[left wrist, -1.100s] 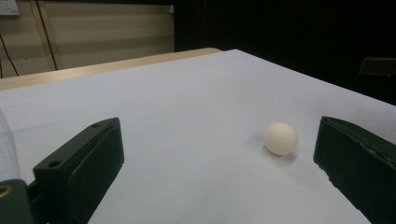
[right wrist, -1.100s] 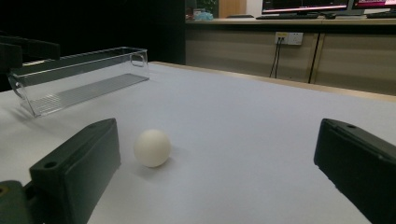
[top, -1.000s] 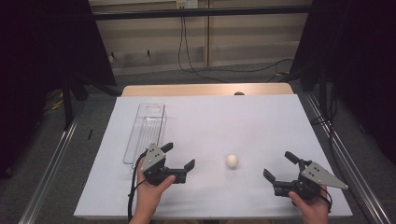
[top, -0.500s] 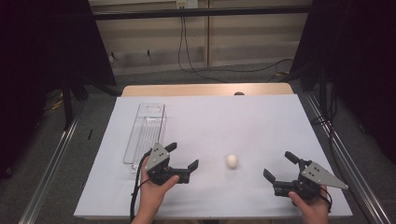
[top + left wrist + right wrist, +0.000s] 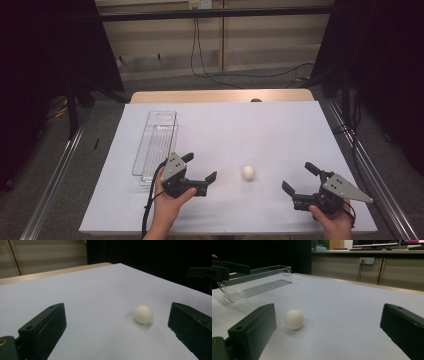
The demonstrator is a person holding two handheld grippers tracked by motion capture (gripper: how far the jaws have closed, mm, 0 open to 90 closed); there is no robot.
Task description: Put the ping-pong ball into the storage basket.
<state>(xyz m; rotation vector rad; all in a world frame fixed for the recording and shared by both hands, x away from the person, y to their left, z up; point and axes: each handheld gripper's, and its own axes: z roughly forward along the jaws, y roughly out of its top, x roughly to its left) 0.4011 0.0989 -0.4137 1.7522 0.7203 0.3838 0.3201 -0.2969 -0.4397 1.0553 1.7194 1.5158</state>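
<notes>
Resting on the white table sheet (image 5: 280,130), the small white ball (image 5: 248,172) lies between both grippers, touching neither. Left gripper (image 5: 200,169) spread wide, empty, aimed at the ball from nearby. Right gripper (image 5: 300,178) also spread wide, empty, farther off. Clear plastic tray (image 5: 156,142) sits just left of the left gripper.

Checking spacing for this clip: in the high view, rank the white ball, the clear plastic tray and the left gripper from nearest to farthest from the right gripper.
1. White ball: on the table sheet, left of the right gripper, between both grippers.
2. Left gripper: beyond the ball, further left.
3. Clear plastic tray: farthest, at the table's left side.
</notes>
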